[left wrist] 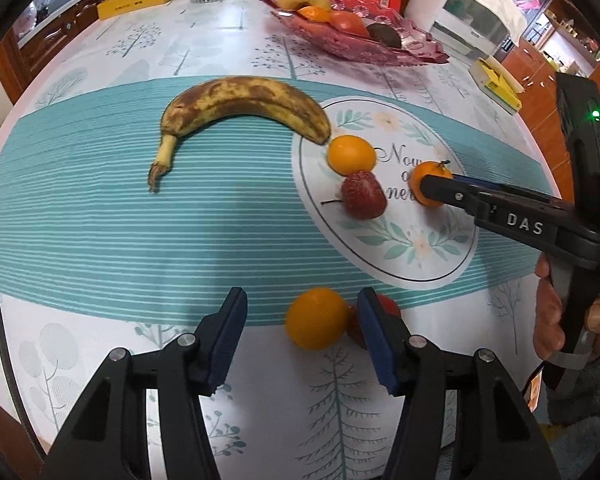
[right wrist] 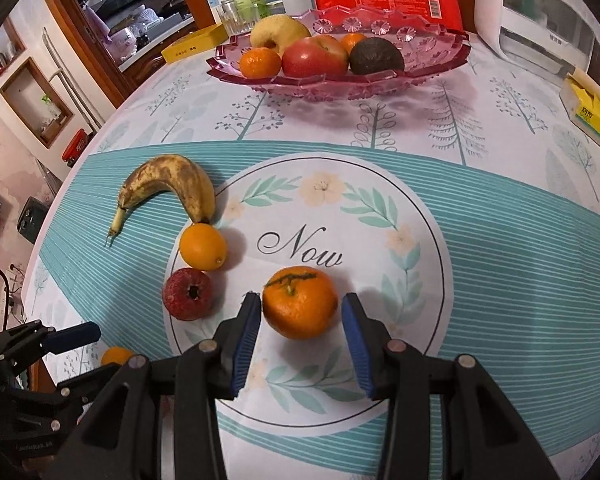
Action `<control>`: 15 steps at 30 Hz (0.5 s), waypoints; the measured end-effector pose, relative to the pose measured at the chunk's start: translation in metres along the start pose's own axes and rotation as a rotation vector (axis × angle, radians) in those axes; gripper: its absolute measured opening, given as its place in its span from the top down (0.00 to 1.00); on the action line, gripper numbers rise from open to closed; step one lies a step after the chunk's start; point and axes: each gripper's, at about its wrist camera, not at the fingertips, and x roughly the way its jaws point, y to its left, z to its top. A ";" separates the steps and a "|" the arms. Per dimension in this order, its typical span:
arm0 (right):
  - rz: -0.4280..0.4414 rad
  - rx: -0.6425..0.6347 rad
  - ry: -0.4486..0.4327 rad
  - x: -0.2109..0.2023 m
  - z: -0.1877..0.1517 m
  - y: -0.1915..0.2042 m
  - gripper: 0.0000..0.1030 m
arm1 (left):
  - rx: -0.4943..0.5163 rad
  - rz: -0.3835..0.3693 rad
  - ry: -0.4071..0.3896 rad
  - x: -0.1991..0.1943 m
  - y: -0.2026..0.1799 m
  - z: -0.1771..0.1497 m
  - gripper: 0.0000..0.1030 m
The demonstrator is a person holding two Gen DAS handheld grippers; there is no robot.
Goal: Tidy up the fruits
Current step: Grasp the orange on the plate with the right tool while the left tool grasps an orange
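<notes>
My left gripper is open over the near table edge. A small orange lies between its jaws, close to the right finger and clear of the left one. A red fruit peeks out behind that right finger. My right gripper is open and straddles a stemmed mandarin resting on the white printed circle. Its left pad is at the skin, and a sliver of gap shows at the right pad. A spotted banana, another small orange and a bumpy red fruit lie beyond.
A pink glass fruit bowl at the far side holds apples, mandarins and an avocado. Behind it stand a red package, bottles and a white appliance. Yellow boxes lie near the table's edges. A hand grips the right tool.
</notes>
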 end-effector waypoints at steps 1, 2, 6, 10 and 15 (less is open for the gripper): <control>0.000 -0.001 0.000 0.000 0.000 0.000 0.59 | 0.003 0.000 -0.001 0.000 -0.001 0.001 0.47; 0.000 -0.002 0.000 0.001 0.000 0.000 0.59 | 0.004 -0.001 0.000 0.001 -0.001 0.001 0.50; -0.002 -0.005 0.007 0.005 0.000 0.002 0.59 | -0.007 -0.026 0.019 0.004 -0.002 0.001 0.60; -0.007 -0.006 0.008 0.007 0.000 0.003 0.59 | -0.009 -0.041 0.021 0.005 -0.001 0.002 0.64; -0.007 -0.009 0.005 0.008 0.001 0.004 0.61 | -0.013 -0.058 0.037 0.004 0.000 0.000 0.66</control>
